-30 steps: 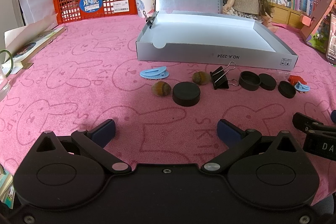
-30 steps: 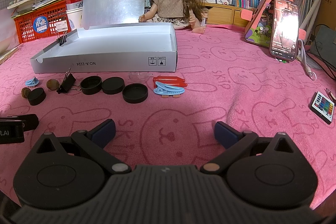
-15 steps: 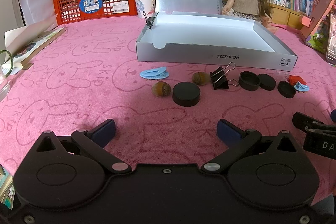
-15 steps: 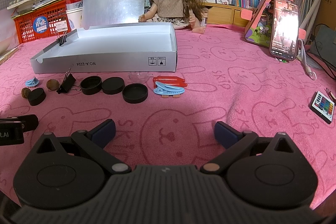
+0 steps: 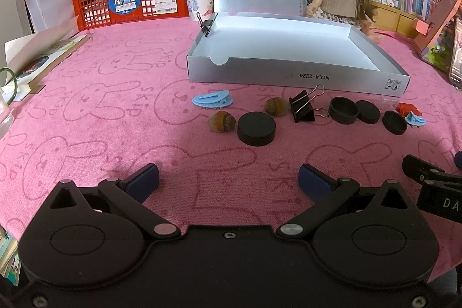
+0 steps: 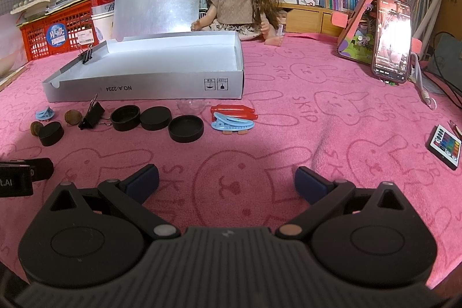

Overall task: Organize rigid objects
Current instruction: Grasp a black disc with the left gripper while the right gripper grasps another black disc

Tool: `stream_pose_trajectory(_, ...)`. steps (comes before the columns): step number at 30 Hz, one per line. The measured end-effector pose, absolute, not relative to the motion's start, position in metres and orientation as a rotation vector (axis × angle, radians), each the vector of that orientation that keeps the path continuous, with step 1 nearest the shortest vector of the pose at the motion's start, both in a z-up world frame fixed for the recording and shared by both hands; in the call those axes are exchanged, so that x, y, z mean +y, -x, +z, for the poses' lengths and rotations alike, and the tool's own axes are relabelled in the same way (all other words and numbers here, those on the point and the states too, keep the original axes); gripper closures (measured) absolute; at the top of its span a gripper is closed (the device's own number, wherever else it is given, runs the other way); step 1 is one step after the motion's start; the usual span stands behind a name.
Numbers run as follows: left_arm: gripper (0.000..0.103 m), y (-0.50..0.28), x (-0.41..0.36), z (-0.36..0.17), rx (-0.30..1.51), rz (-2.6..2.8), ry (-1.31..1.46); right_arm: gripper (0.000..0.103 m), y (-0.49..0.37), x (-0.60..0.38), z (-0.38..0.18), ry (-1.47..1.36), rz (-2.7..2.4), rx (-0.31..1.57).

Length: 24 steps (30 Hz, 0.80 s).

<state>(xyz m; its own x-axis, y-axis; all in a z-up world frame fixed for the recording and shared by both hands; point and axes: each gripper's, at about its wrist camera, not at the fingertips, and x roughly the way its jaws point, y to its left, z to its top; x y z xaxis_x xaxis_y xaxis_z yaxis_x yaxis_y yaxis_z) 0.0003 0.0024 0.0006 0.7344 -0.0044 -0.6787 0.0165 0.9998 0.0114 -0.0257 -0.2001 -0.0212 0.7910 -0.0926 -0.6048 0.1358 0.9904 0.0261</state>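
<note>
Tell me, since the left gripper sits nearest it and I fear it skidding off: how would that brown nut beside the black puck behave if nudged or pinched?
The brown nut looks rounded, so it would probably roll if nudged, though the fuzzy pink cloth may slow it. Its small hard curve could squirt from the left gripper unless pinched centrally. The black puck alongside might block it.

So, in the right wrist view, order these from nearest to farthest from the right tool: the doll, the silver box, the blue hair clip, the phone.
From the right tool:
1. Blue hair clip, on the cloth just ahead, slightly left of centre.
2. Silver box, behind the clip, to the left.
3. Phone, propped upright far right.
4. Doll, seated behind the box at the back.
</note>
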Motion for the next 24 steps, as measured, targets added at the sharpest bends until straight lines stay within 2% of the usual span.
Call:
stream_pose_trajectory(4, 0.003, -0.001, 0.006, 0.002, 0.742, -0.018, 0.008, 0.001, 0.028, -0.201, -0.020, -0.094, -0.099, 0.624)
stream_pose_trajectory(10, 0.019, -0.002, 0.018, 0.011, 0.707, -0.065, 0.072, 0.013, 0.024, -0.200, -0.013, -0.119, -0.042, 0.599)
stream_pose_trajectory(13, 0.032, -0.001, 0.018, 0.017, 0.666, -0.084, 0.051, 0.024, 0.019, -0.192, -0.011, -0.079, -0.017, 0.584)
stream_pose_trajectory(15, 0.047, 0.001, 0.016, 0.019, 0.644, -0.105, 0.032, 0.038, 0.015, -0.189, -0.011, -0.065, -0.003, 0.585)
stream_pose_trajectory(18, 0.054, 0.001, 0.013, 0.020, 0.635, -0.150, 0.025, 0.049, 0.009, -0.185, -0.010, -0.049, 0.031, 0.584)
stream_pose_trajectory(24, 0.064, -0.004, 0.005, 0.013, 0.644, -0.188, 0.003, 0.055, -0.007, -0.184, -0.012, -0.022, 0.043, 0.605)
